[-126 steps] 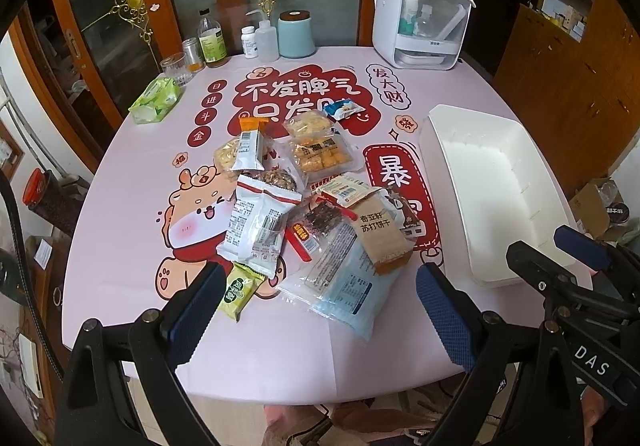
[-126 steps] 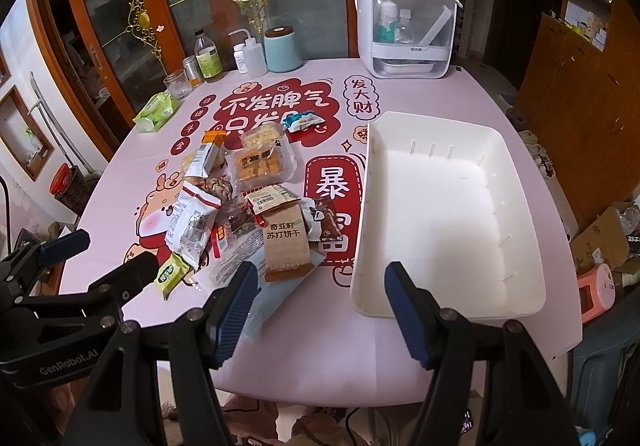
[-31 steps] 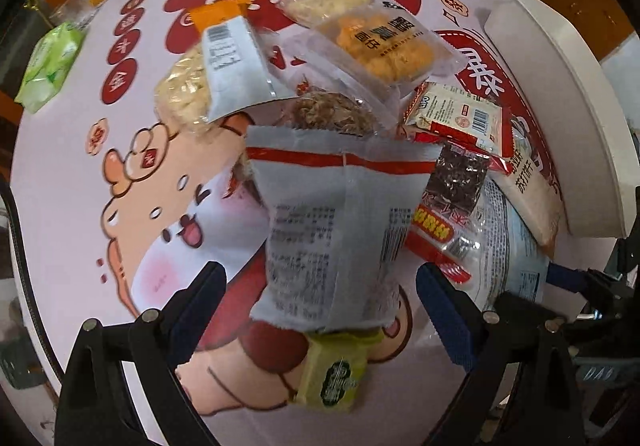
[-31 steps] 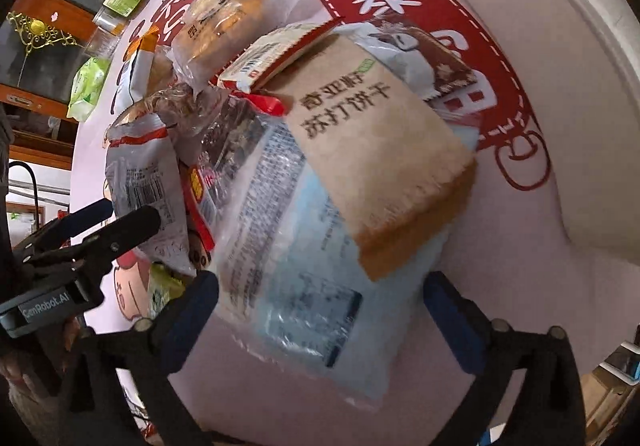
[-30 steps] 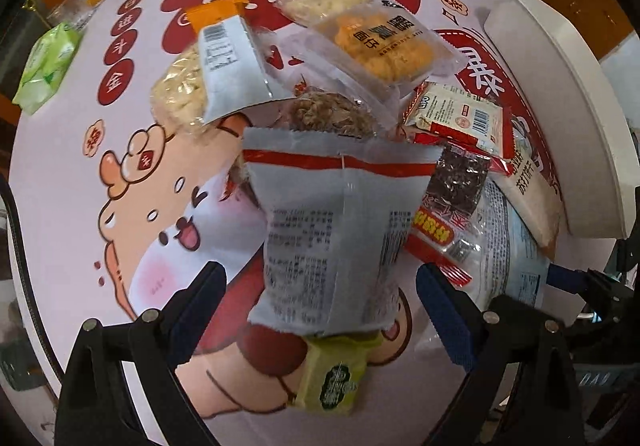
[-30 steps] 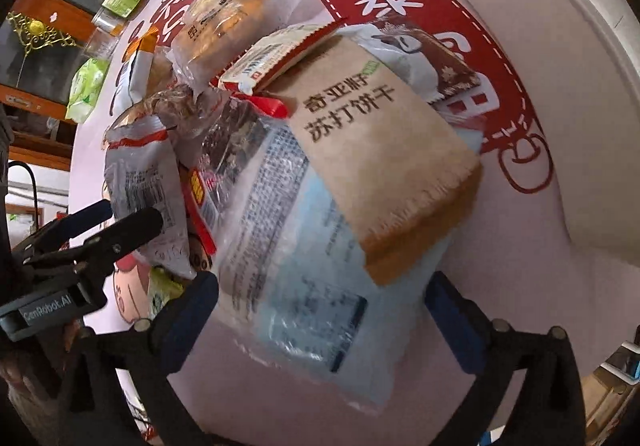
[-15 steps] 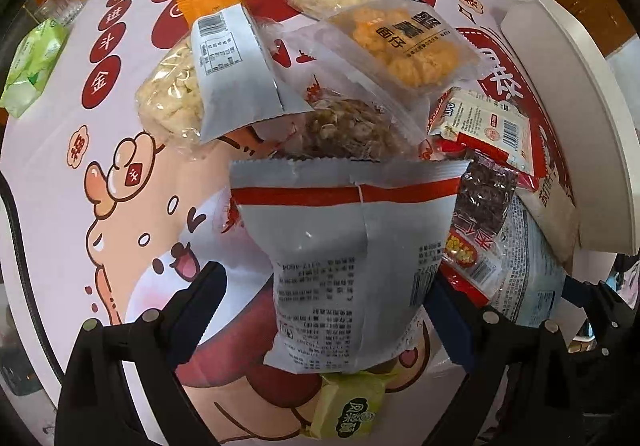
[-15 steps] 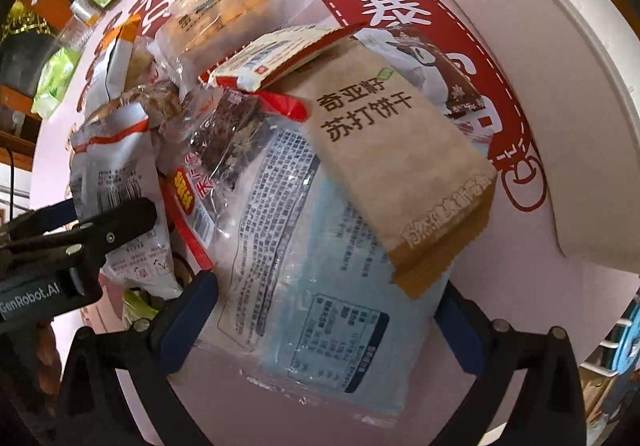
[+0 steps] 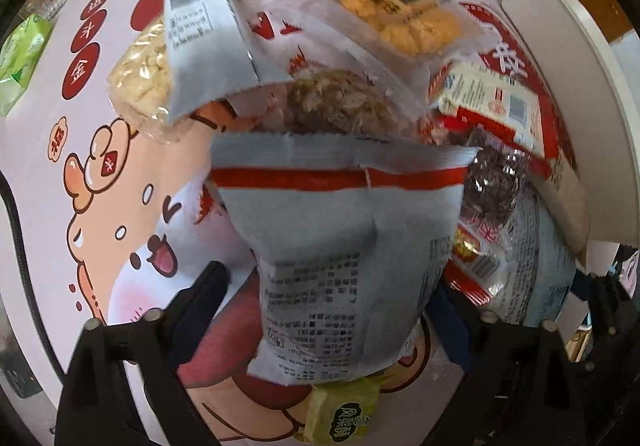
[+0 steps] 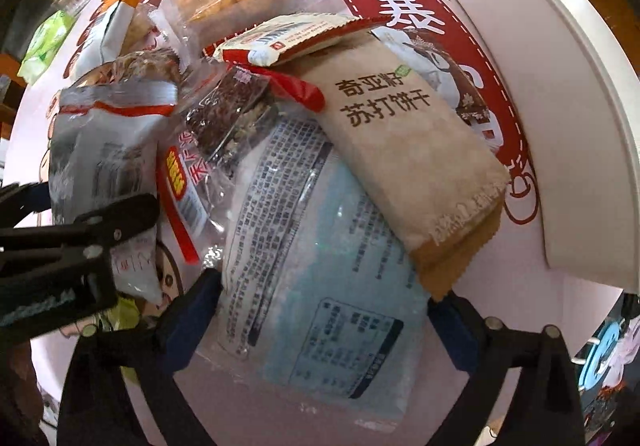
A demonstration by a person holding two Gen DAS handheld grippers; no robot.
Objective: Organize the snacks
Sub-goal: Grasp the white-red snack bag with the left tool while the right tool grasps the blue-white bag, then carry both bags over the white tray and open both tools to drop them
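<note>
Snacks: brown packet (image 10: 416, 162) reads 奇亚籽 苏打饼干; green sweet (image 9: 340, 414) reads 凤梨酥.

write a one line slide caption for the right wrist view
Open right gripper straddling the pale blue snack bag.

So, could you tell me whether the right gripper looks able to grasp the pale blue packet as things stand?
Probably yes: the right gripper is open with the pale blue packet between its fingers, though the brown cracker pack overlaps its upper part.
</note>
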